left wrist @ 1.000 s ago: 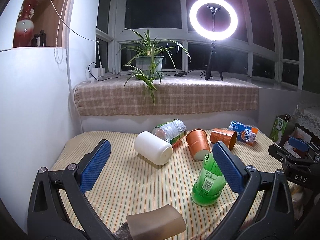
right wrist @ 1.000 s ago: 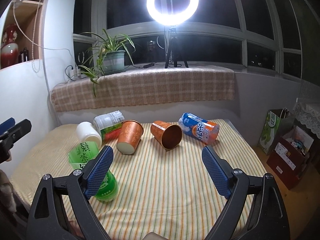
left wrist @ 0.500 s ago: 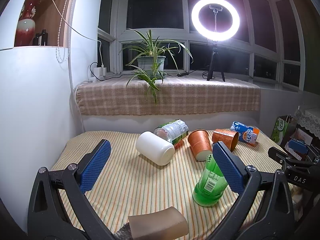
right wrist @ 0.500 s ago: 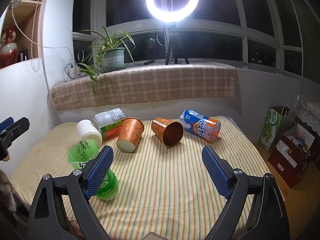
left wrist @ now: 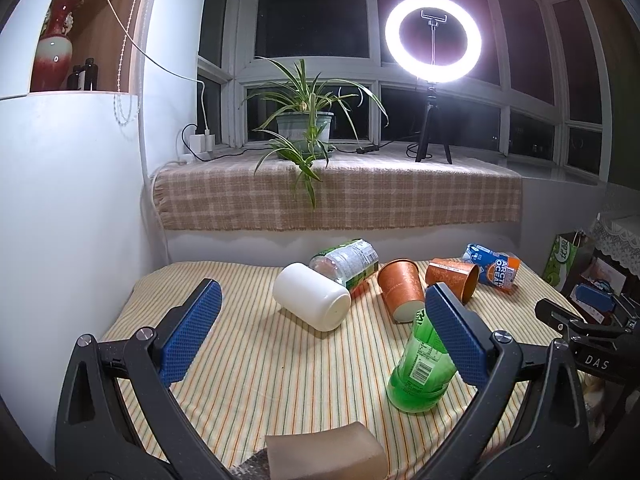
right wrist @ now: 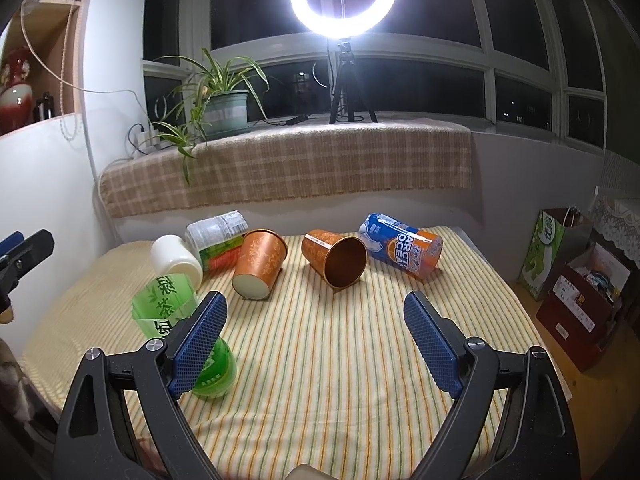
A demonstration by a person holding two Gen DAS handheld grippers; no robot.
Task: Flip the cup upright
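Two orange paper cups lie on their sides on the striped tablecloth. One (right wrist: 260, 264) shows its white base toward me; the other (right wrist: 336, 258) shows its open mouth. Both also show in the left wrist view, the first cup (left wrist: 400, 288) and the second cup (left wrist: 454, 276). My right gripper (right wrist: 316, 340) is open and empty, short of the cups. My left gripper (left wrist: 320, 332) is open and empty, short of a white jar (left wrist: 312, 296) lying on its side.
A green bottle (left wrist: 420, 364) lies tipped near the left gripper's right finger. A clear bottle (right wrist: 218, 238) and a blue-orange can (right wrist: 404, 246) lie at the back. A tan sponge (left wrist: 324, 452) sits at the front edge. Boxes and bags (right wrist: 576, 276) stand on the floor at the right.
Both grippers have drifted slightly, so the objects shift a little in view. Nothing on the table has moved and both grippers stay open.
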